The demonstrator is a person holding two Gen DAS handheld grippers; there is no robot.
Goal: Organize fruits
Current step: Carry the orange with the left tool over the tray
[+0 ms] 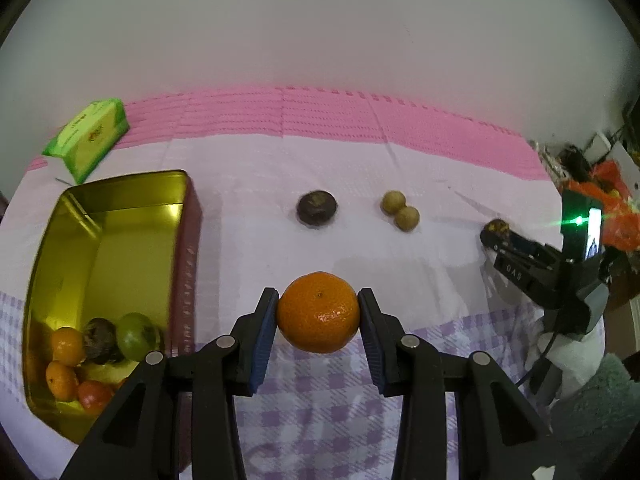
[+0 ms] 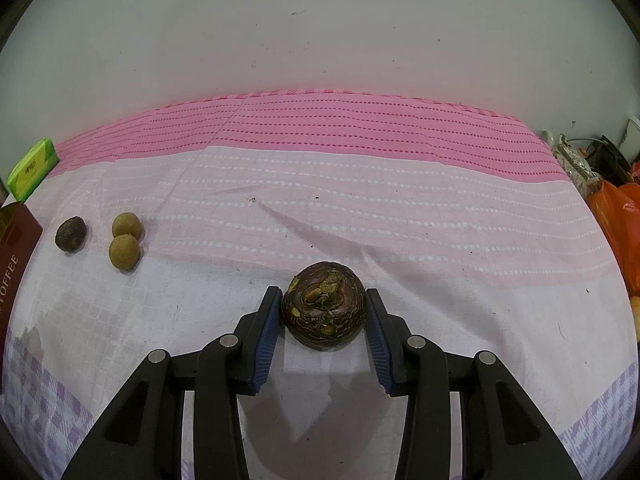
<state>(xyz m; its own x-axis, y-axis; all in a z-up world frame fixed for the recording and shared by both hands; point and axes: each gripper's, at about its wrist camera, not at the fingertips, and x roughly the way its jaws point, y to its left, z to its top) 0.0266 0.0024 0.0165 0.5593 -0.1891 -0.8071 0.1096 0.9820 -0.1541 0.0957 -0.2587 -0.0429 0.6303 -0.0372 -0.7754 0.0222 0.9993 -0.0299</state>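
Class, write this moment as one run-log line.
left gripper: shut on orange | right gripper: shut on dark fruit | tin: partly filled

Orange tangerine [image 1: 319, 312], gold tin [image 1: 120, 216], pink-and-lilac checked cloth [image 2: 360, 208], green box [image 1: 89, 136]

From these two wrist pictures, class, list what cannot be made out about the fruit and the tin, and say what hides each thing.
- Left wrist view: the tin near corner and some fruit inside lie behind the left gripper holding the orange.
- Right wrist view: only a corner of the tin shows, cut by the edge.
- Right wrist view: the underside of the dark brown fruit in the right gripper is hidden.
- Green packet: print too small.
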